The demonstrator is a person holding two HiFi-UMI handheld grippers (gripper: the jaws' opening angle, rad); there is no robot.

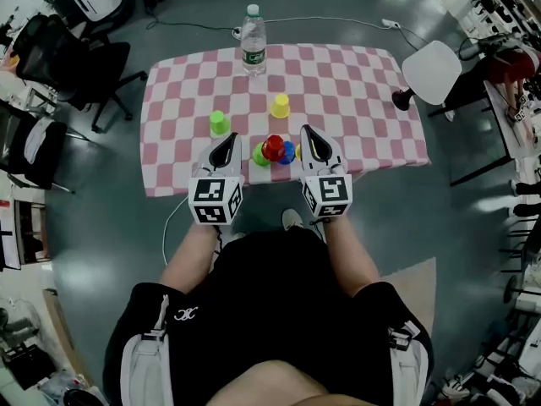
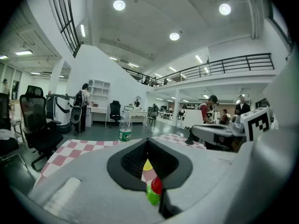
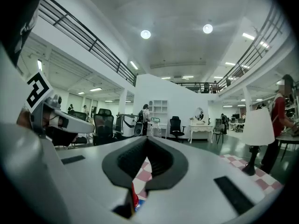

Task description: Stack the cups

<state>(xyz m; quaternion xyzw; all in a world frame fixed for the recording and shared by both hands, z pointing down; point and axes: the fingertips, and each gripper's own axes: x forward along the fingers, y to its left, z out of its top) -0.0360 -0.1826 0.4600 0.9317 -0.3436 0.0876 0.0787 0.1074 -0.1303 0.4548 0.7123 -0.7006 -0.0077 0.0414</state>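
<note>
Table (image 1: 359, 100) w/ pink-and-white check cloth stands on a grey floor (image 1: 461, 227) in a big open hall. The gripper views show a railed upper gallery, round ceiling lights, desks and people far off. Black office chairs (image 1: 80, 57) are at left, a white chair (image 1: 433, 70) at right. A water bottle (image 1: 254, 41) is upright at the far edge, centre.

Cups: yellow cup (image 1: 280, 106) and lime cup (image 1: 219, 123) stand apart mid-table. At the near edge a red cup (image 1: 273, 147) is bunched w/ a green cup (image 1: 259, 156) on its left and a blue cup (image 1: 289, 152) on its right. Can't tell if red sits on another.

L gripper (image 1: 228, 137) is just left of the bunch, R gripper (image 1: 310, 131) just right. Both have jaws together and nothing held.
</note>
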